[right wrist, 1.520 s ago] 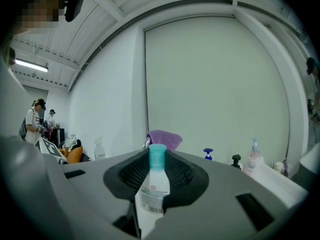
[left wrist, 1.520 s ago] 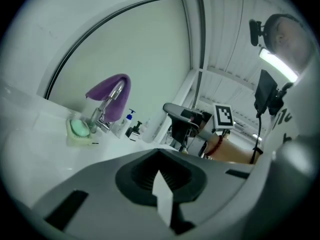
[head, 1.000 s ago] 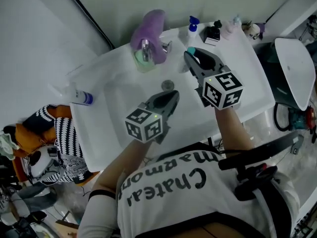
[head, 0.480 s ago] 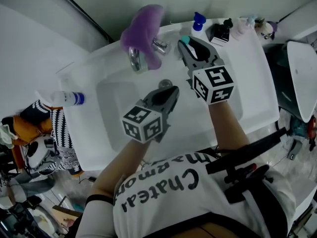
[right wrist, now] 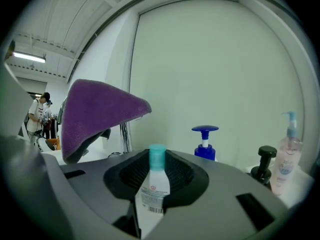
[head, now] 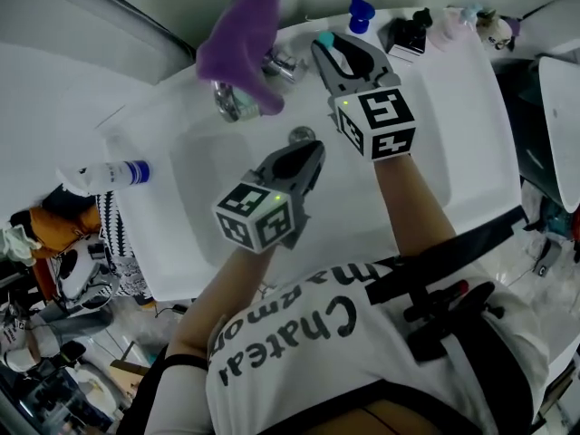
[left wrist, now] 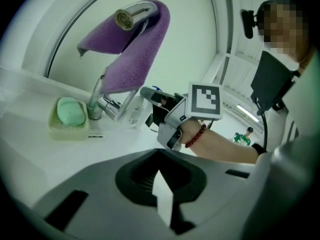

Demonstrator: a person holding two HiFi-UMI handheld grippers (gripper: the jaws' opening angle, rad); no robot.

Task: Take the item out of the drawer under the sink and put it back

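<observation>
Both grippers have slid farther across the sink toward its back rim, and the right one has drawn closer to the faucet. The right gripper is clenched on a small white bottle with a teal cap. It holds the bottle upright above the basin, just beside the faucet and short of the blue pump bottle on the back rim. The left gripper hovers over the middle of the basin near the drain, its jaws drawn together with nothing between them. A purple towel hangs over the faucet spout, and a bar of green soap lies in a dish next to the faucet's base. A black pump bottle stands further right along the rim.
</observation>
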